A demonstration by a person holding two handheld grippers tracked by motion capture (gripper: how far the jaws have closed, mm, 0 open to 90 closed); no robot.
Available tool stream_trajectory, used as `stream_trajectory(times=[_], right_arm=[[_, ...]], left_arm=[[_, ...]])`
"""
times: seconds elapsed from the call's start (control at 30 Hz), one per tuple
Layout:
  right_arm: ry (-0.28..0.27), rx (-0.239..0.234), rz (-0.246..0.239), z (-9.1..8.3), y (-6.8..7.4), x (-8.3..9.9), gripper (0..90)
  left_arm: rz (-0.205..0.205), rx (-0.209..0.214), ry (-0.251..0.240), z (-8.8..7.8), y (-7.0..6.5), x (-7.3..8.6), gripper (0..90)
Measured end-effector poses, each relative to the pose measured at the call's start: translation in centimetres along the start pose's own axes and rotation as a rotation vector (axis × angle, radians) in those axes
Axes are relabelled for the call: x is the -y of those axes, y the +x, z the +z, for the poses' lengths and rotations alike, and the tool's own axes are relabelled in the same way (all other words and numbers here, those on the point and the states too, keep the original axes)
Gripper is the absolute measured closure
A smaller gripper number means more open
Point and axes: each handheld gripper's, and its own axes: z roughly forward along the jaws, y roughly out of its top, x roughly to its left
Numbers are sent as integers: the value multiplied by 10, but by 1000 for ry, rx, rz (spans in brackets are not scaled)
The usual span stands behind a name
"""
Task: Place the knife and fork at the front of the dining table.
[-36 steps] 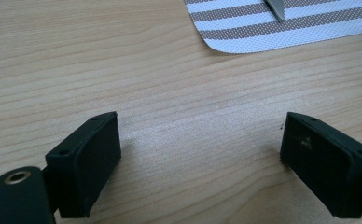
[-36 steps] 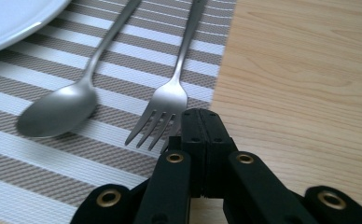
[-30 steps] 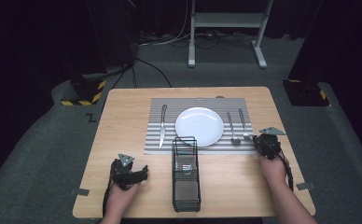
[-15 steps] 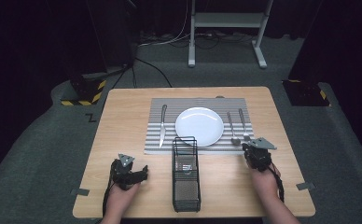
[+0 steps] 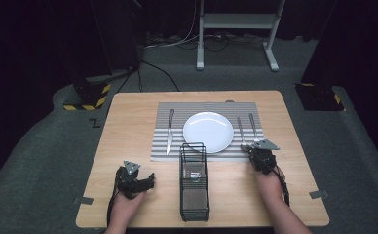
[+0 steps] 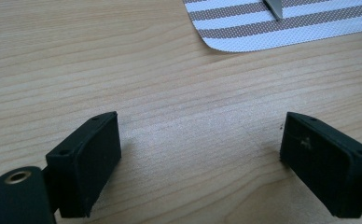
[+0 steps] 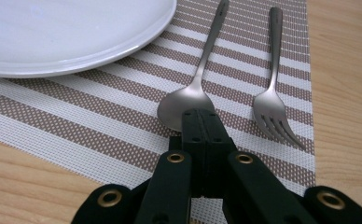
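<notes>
Your right gripper (image 7: pixel 200 116) has slid in from the table's right edge toward the place setting since a second ago, and its jaws are now clenched together with nothing between them, the tips just short of the bowl of the spoon (image 7: pixel 188 107). Your left gripper (image 6: pixel 200 154) has not moved; its jaws stand wide apart over bare wood, holding nothing.

As for progress, I judge the work barely begun if you are clearing the setting: spoon, fork (image 7: pixel 272 109), knife (image 5: pixel 170 130) and plate (image 5: pixel 208 131) all lie on the striped placemat (image 5: pixel 177 151). The spoon lies straight ahead of your right fingertips, its handle running away from them; the fork lies just beside it, to the right of the tips in the right gripper view. With the jaws pressed shut you cannot take the spoon until you open them.

The wire basket (image 5: pixel 194 183) stands between your two hands, near the placemat's front edge. The plate rim is close on the left of the spoon, and the fork crowds its other side, so space for the jaws is tight.
</notes>
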Motion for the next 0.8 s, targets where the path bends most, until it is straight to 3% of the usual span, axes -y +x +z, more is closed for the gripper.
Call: stream_trajectory(times=[0.17, 0.37, 0.8], right_arm=[[-33, -2, 5, -8, -1, -3, 887], [-59, -17, -5, -25, -6, 2, 803], [30, -38, 58, -59, -40, 45, 482]], left_arm=[[-2, 2, -1, 0, 0, 0, 124], [-2, 2, -2, 0, 0, 0, 124], [-3, 0, -2, 0, -1, 1, 126]])
